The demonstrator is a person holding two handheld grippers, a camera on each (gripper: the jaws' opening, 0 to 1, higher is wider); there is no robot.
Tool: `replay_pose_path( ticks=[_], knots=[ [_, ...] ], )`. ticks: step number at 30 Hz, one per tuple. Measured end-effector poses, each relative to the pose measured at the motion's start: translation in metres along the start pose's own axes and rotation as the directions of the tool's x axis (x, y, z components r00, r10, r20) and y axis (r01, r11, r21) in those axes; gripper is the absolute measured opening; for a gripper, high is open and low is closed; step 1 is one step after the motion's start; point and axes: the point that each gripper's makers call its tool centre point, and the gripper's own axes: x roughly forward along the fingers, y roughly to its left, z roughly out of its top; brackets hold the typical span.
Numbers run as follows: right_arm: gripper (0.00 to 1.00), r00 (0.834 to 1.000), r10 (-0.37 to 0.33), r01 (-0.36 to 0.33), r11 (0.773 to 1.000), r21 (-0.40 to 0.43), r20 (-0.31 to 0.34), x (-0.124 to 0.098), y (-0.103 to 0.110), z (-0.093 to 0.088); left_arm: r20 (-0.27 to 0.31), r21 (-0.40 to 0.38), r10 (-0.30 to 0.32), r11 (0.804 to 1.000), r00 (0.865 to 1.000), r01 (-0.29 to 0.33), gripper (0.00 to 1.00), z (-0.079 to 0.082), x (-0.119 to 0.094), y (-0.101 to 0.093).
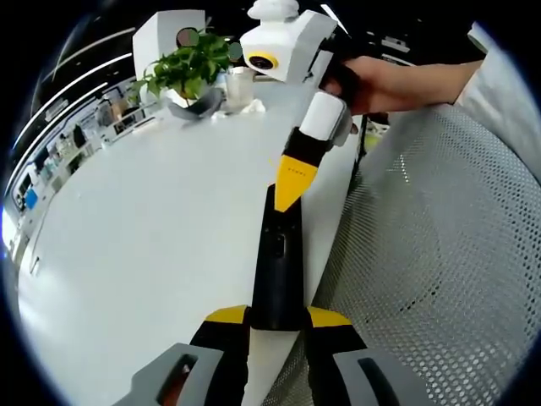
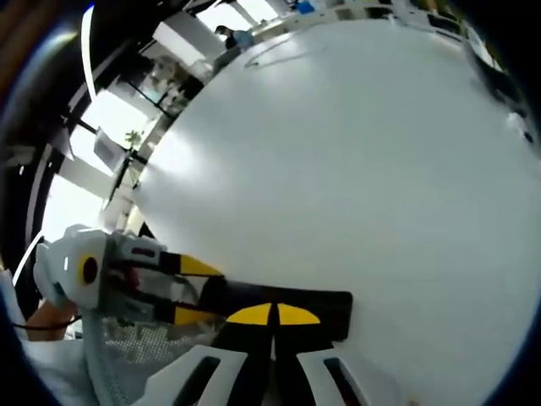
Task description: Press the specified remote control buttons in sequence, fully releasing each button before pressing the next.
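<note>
A long black remote control (image 1: 276,254) points away from me over the edge of the white table (image 1: 152,220). My left gripper (image 1: 277,317) is shut on its near end, one yellow jaw on each side. My right gripper (image 1: 294,179) comes down from the upper right, held by a hand (image 1: 397,80). It is shut, and its yellow point rests on the remote's far end. In the right gripper view, the right gripper (image 2: 272,315) has its tips together on top of the remote control (image 2: 325,315). The left gripper (image 2: 196,292) clamps the remote from the left.
A potted plant (image 1: 188,66), a white box (image 1: 165,34), a glass cup (image 1: 239,85) and a crumpled tissue (image 1: 254,106) stand at the table's far end. A white mesh chair (image 1: 439,254) is to the right of the table edge. The white tabletop (image 2: 355,169) stretches wide beyond the remote.
</note>
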Motion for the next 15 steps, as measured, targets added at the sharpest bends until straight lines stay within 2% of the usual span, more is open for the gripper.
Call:
replay_pose_path(
  ticks=[9,15],
  knots=[
    [0.00,1.000,-0.025,0.024,0.999,-0.047,-0.011,0.0036,-0.0020,-0.0020,0.000,0.002,0.001,1.000,1.000,-0.001,0.24,0.0007,0.0001,-0.0001],
    [0.00,1.000,-0.018,0.017,0.999,-0.033,-0.015,0.0038,-0.0037,-0.0029,0.000,0.003,0.001,1.000,1.000,-0.001,0.24,0.0010,0.0008,-0.0001]
  ],
)
